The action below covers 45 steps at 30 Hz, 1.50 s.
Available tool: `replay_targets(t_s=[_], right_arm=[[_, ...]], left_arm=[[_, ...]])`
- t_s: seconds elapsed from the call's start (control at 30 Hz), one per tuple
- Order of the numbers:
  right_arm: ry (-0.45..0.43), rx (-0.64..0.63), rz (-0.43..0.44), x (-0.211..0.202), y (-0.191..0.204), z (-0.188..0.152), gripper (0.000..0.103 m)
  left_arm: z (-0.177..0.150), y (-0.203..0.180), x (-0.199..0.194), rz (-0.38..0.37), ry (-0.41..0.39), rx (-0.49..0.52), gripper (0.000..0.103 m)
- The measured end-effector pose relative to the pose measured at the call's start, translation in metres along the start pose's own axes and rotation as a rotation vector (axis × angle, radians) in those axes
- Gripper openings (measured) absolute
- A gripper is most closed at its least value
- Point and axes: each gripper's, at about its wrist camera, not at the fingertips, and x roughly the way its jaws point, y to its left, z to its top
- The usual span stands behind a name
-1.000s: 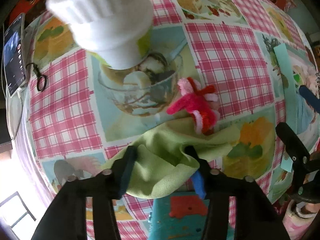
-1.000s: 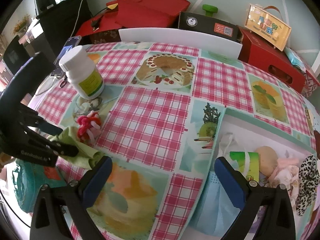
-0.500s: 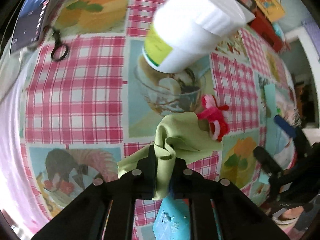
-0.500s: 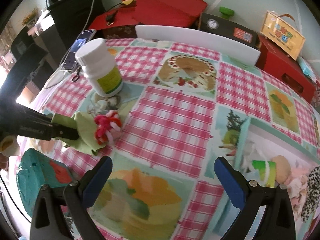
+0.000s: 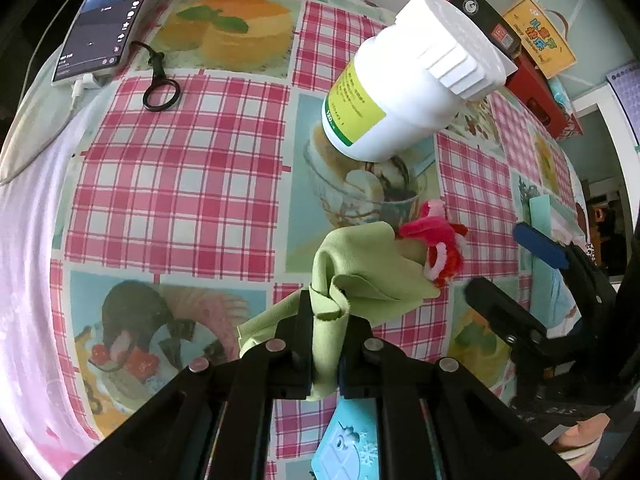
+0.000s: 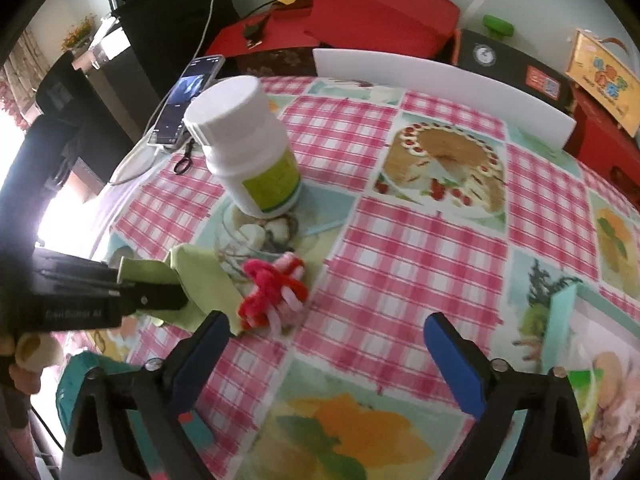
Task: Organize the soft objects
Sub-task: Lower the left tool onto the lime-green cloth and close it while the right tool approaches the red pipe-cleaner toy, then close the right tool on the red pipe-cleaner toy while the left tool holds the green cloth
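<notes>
My left gripper (image 5: 326, 320) is shut on a bunched light-green cloth (image 5: 360, 264), whose far end still rests on the checked tablecloth. A red and pink fuzzy pipe-cleaner toy (image 5: 436, 248) lies against the cloth's far edge. In the right wrist view the same cloth (image 6: 200, 276) hangs from the left gripper (image 6: 152, 296) at the left. My right gripper (image 6: 326, 320) hovers over the tablecloth with its jaws wide and closing. Only tablecloth lies between them, and the toy (image 6: 276, 292) sits just beyond its left fingertip. A teal-rimmed box (image 6: 560, 308) of soft items is at the right edge.
A white pill bottle (image 6: 248, 152) stands just behind the toy. A phone (image 5: 100, 20) on a cable and a black ring clip (image 5: 160, 92) lie at the far left. A white board (image 6: 440, 80) and red boxes line the back. A teal item (image 5: 348, 440) lies near the front edge.
The left gripper has shut on the green cloth and gathered it into a bunch. The right gripper has moved left, closer to the fuzzy toy, so the box has slid to the view's right edge.
</notes>
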Motion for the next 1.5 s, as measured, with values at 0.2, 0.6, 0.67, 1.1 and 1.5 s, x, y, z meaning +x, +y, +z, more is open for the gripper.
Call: replay_targets(t_s=[0.2,0.6,0.67,1.1,1.5], right_arm=[[0.028,-0.029,0.004,0.018,0.009,0.005,0.089],[0.043,-0.072,-0.015,0.033,0.021,0.012,0.073],[0.040,-0.073,-0.015,0.034,0.023,0.014,0.065],[0.027,-0.009,-0.004,0.021,-0.005,0.003,0.038],[0.006,-0.017,0.035,0.011,-0.008,-0.008,0.023]], left_arm=[[0.001,-0.012,0.002,-0.006,-0.008,0.001,0.009],[-0.001,-0.010,-0.001,-0.014,-0.013,0.012,0.009],[-0.001,-0.010,0.000,-0.014,-0.013,0.010,0.009],[-0.003,-0.007,-0.001,-0.021,-0.026,-0.020,0.009],[-0.018,0.004,-0.007,-0.049,-0.072,-0.091,0.009]])
